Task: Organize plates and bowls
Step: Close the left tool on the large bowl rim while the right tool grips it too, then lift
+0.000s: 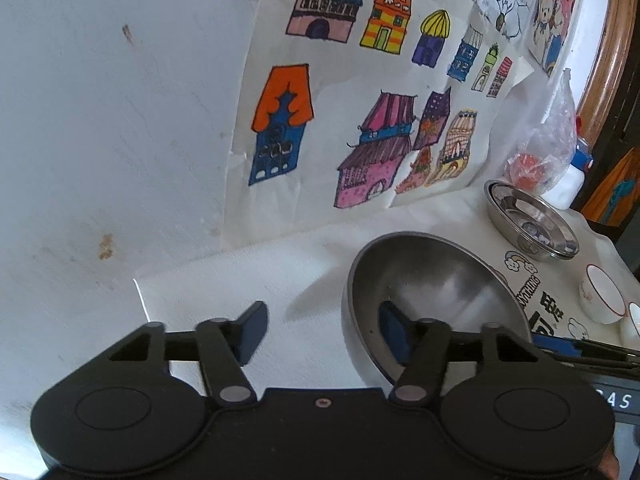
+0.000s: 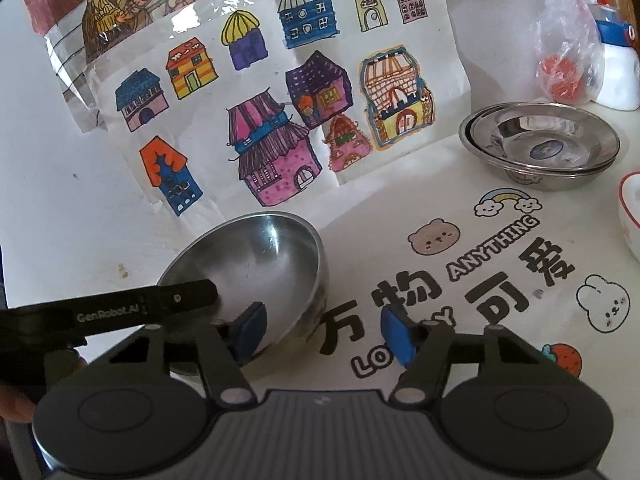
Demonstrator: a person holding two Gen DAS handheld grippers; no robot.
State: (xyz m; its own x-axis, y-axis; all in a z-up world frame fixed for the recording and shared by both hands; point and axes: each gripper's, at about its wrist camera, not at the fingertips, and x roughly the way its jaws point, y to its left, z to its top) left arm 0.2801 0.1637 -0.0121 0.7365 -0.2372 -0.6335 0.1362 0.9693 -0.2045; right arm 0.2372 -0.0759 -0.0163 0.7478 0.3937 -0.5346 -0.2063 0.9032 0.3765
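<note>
A steel bowl (image 1: 436,280) sits on the white printed cloth; it also shows in the right wrist view (image 2: 260,256). My left gripper (image 1: 324,332) is open and straddles the bowl's left rim: its right finger is inside the bowl, its left finger outside. My right gripper (image 2: 320,332) is open and straddles the bowl's right rim, left finger inside. A stack of steel plates (image 1: 532,220) stands farther back right, also in the right wrist view (image 2: 540,144). Small white bowls with red rims (image 1: 602,294) stand at the right edge, one of them at the edge of the right wrist view (image 2: 630,208).
Paper sheets with coloured house drawings (image 1: 360,92) lean on the wall behind the table (image 2: 280,92). A clear plastic bag with red things (image 2: 568,44) and a white bottle (image 2: 618,76) stand at the back right. The cloth (image 2: 480,264) carries printed cartoons and letters.
</note>
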